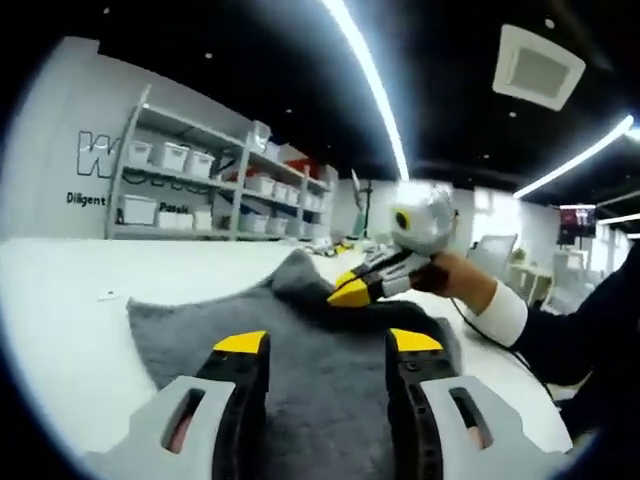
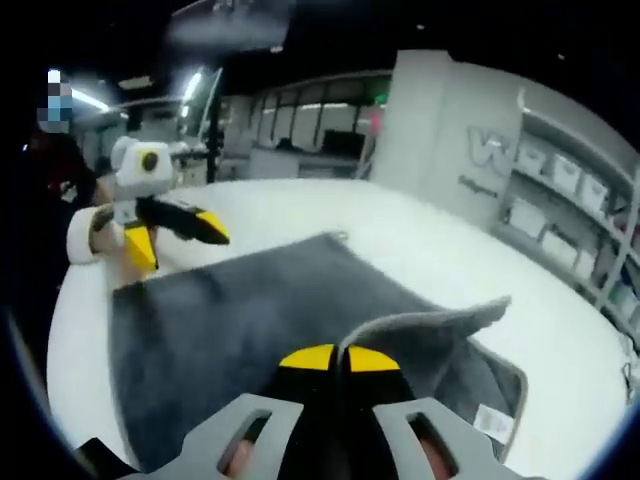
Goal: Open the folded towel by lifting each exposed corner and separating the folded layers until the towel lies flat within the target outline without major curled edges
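On the white table (image 1: 60,300), my left gripper (image 1: 327,345) hangs over the near edge of the grey towel (image 1: 320,400) with its jaws spread wide and nothing between them. In the right gripper view it hovers above the towel's far left corner, not touching the cloth. The towel lies across the table, its main panel fairly smooth, its left edge near the table rim.

Further right, my right gripper (image 2: 338,358) has its jaws pinched together on a raised flap (image 2: 440,325) of the towel. A thin edge of cloth runs up between the yellow tips, and the flap arches off the layer beneath. In the left gripper view the same gripper sits at the far corner with the cloth peaked around it. To its right a white label (image 2: 490,420) shows on the lower layer, which is edged with pale trim. I cannot make out any target outline on the table.

Risks, in my judgement: the grip is only on a narrow edge, so a quick pull could slip it free and let the flap drop back folded. With the left gripper not pinning anything, drawing the flap over may drag the whole towel sideways rather than part the layers. A low carry could also leave the corner curled under.
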The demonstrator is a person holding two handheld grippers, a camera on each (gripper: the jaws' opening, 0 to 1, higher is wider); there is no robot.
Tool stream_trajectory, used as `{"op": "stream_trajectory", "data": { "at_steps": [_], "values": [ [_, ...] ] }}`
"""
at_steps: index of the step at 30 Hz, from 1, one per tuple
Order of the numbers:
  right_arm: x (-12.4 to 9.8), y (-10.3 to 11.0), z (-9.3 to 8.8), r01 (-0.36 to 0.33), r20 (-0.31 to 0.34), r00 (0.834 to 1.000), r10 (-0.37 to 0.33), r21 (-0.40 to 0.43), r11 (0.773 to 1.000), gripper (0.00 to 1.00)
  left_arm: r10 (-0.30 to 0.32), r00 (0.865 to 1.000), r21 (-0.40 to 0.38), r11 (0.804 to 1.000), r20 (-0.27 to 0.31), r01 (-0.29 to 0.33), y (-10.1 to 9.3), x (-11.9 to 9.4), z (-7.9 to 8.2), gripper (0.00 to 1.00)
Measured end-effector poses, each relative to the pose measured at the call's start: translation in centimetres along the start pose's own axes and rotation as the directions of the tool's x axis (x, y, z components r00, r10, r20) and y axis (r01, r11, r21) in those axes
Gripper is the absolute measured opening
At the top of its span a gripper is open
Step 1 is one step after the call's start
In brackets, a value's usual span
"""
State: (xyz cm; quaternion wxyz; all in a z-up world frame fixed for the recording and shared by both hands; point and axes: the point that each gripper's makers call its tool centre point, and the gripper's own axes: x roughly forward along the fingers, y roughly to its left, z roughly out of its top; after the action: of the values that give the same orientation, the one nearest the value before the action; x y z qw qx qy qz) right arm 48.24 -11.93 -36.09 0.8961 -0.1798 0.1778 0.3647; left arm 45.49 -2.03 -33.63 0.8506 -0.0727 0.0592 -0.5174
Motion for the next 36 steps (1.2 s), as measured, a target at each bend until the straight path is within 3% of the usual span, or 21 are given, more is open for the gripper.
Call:
{"op": "stream_trajectory", "data": {
  "at_steps": [3, 5, 7, 8, 15, 19, 23, 26, 30, 36],
  "values": [
    [0.7, 0.2, -0.8, 0.012, -0.062, 0.998, -0.018, -0.081, 0.997, 0.00, 0.017, 1.000, -0.044, 0.999, -0.008, -0.017, 0.4, 0.8, 0.1, 0.42],
    [1.5, 0.9, -1.3, 0.021, -0.072, 0.997, -0.029, -0.108, 0.994, 0.00, 0.005, 1.000, -0.092, 0.996, 0.007, -0.004, 0.0, 1.7, 0.1, 0.41],
    [1.8, 1.0, -1.8, 0.019, -0.100, 0.994, -0.032, -0.131, 0.991, 0.00, 0.023, 0.999, -0.111, 0.993, -0.031, -0.026, 0.1, 2.4, -0.6, 0.40],
    [1.7, 1.0, -1.9, 0.020, -0.107, 0.994, -0.036, -0.143, 0.989, 0.00, 0.024, 0.999, -0.113, 0.993, -0.023, -0.027, 0.0, 2.7, -0.5, 0.40],
    [1.4, 0.4, -1.7, 0.041, -0.094, 0.994, -0.058, -0.164, 0.986, 0.00, 0.061, 0.998, -0.227, 0.972, -0.020, -0.064, -0.7, 3.7, -0.7, 0.38],
    [1.7, 0.5, -1.5, 0.052, -0.080, 0.995, -0.064, -0.150, 0.987, 0.00, 0.057, 0.998, -0.227, 0.972, -0.017, -0.059, -0.8, 3.8, -0.2, 0.37],
    [2.1, 0.2, -1.4, 0.059, -0.106, 0.991, -0.086, -0.238, 0.969, 0.00, 0.060, 0.998, -0.241, 0.968, -0.034, -0.067, -0.4, 4.1, -0.7, 0.37],
    [2.6, 0.1, -1.2, 0.065, -0.100, 0.991, -0.092, -0.246, 0.967, 0.00, 0.061, 0.997, -0.222, 0.972, -0.054, -0.072, -0.4, 4.2, -1.5, 0.37],
    [3.3, 0.6, -1.6, 0.079, -0.119, 0.985, -0.126, -0.336, 0.938, 0.00, 0.050, 0.997, -0.260, 0.964, -0.055, -0.062, 0.1, 4.0, -2.0, 0.36],
    [3.5, 1.2, -1.6, 0.057, -0.110, 0.989, -0.099, -0.336, 0.940, 0.00, 0.068, 0.994, -0.219, 0.972, -0.083, -0.085, 0.7, 4.0, -2.8, 0.33]
  ]
}}
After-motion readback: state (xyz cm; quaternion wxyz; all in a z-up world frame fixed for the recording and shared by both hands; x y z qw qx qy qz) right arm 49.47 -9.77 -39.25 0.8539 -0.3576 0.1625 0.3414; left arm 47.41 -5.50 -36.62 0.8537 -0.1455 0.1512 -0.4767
